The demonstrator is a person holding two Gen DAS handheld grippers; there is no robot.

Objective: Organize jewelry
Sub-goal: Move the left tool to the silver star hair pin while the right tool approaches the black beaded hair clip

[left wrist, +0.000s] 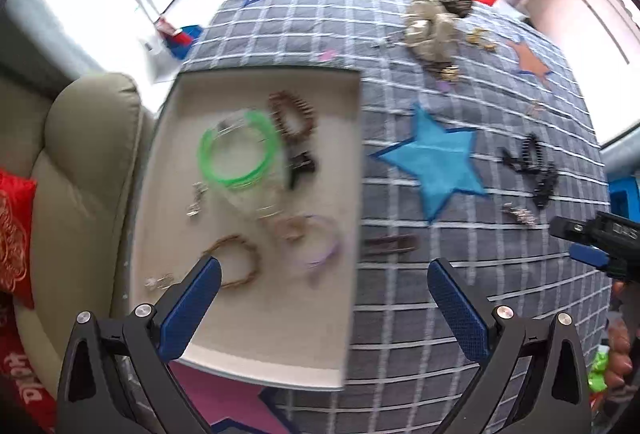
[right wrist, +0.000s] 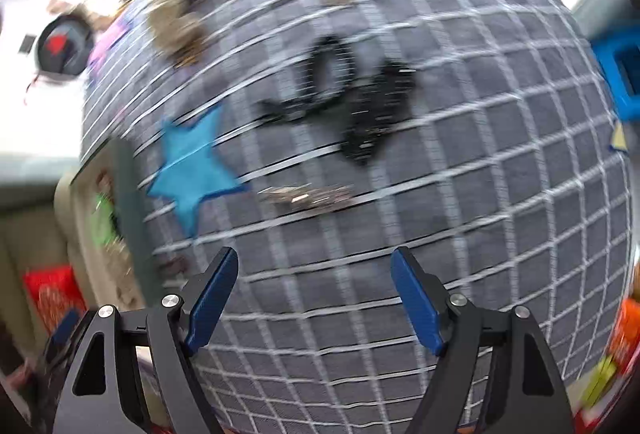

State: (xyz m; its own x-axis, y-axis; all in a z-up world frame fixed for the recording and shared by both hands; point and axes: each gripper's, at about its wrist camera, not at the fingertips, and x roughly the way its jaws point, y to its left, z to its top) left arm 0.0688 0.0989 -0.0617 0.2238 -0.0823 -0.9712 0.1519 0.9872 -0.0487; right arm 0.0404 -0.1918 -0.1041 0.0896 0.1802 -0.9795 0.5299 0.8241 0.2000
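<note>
Jewelry already fills the shallow white tray (left wrist: 248,334) at the left edge of the desk (left wrist: 400,34) in the left wrist view: green bangles (left wrist: 240,158), a brown bead bracelet (left wrist: 294,116), a black clip (left wrist: 300,168), a purple ring-shaped piece (left wrist: 320,244), a tan braided bracelet (left wrist: 240,260) and small silvery bits, all blurred. The left hand-held gripper (left wrist: 324,284) hangs over the tray's near right corner with its blue pads wide apart and nothing between them. On the grey checked cloth right of the tray lie a dark bar clip (left wrist: 390,245), a blue star patch (left wrist: 434,162), black jewelry (left wrist: 534,166) and a gold-grey heap (left wrist: 434,28) near the far edge; the other hand-held gripper shows at the right edge. In the right wrist view, heavily blurred, the right hand-held gripper (right wrist: 316,300) stands spread and empty above the cloth, short of a thin metallic piece (right wrist: 306,197) and the black jewelry (right wrist: 352,102) beyond it, with the blue star patch (right wrist: 192,166) and tray (right wrist: 86,258) to the left.
</note>
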